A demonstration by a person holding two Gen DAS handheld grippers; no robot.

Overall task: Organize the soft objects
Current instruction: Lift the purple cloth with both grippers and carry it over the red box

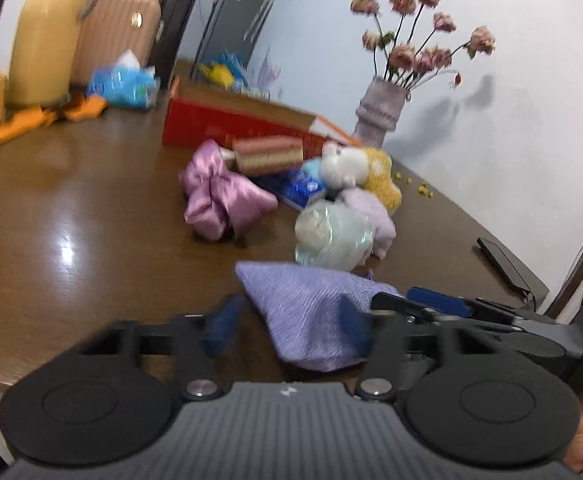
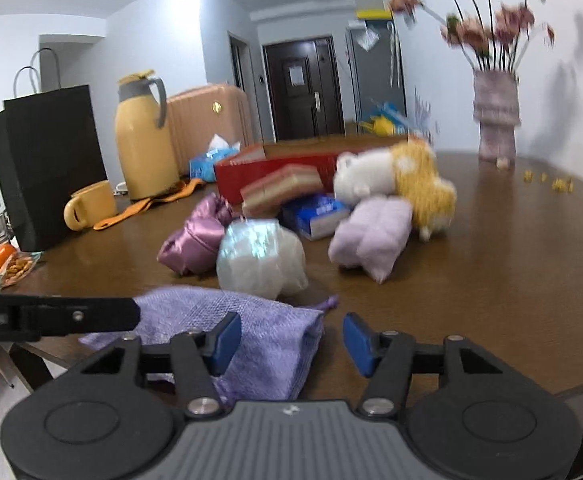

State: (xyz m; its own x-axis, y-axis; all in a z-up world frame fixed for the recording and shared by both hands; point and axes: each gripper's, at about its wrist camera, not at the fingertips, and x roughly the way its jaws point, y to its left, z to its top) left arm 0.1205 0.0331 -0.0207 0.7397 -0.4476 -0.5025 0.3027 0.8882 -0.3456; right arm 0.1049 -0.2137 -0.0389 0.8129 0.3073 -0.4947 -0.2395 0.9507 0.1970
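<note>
The purple cloth bag point(image 2: 231, 340) lies flat at the near edge of the brown table point(image 1: 71, 208), at 6 o'clock in both wrist views, its mouth toward the right gripper point(image 2: 287, 344). That gripper's 2 blue pads stand about half apart with nothing pressed between them — the bag's corner sits just beside the left pad. The left gripper point(image 1: 287, 320) straddles the bag's other end, jaws partly open; blur hides whether its pads touch the cloth, but they do not look clamped on it. Beyond the bag, toward 12 o'clock, is the pile to be sorted: a white plastic-wrapped bundle point(image 2: 259, 256), a shiny pink satin piece point(image 1: 219, 196), a lilac pillow point(image 2: 371, 236), a white-and-yellow plush toy point(image 2: 395, 180), a striped sponge point(image 2: 283, 188) and a blue tissue pack point(image 2: 315, 212), with a red box point(image 2: 275, 168) behind them. By my reading, this is the step of taking hold of the bag's mouth to open it; next, each gripper needs to pinch 1 lip of the opening and spread it. The bag's opening itself is hard to make out, and the near end is cut off behind the gripper bodies.
</note>
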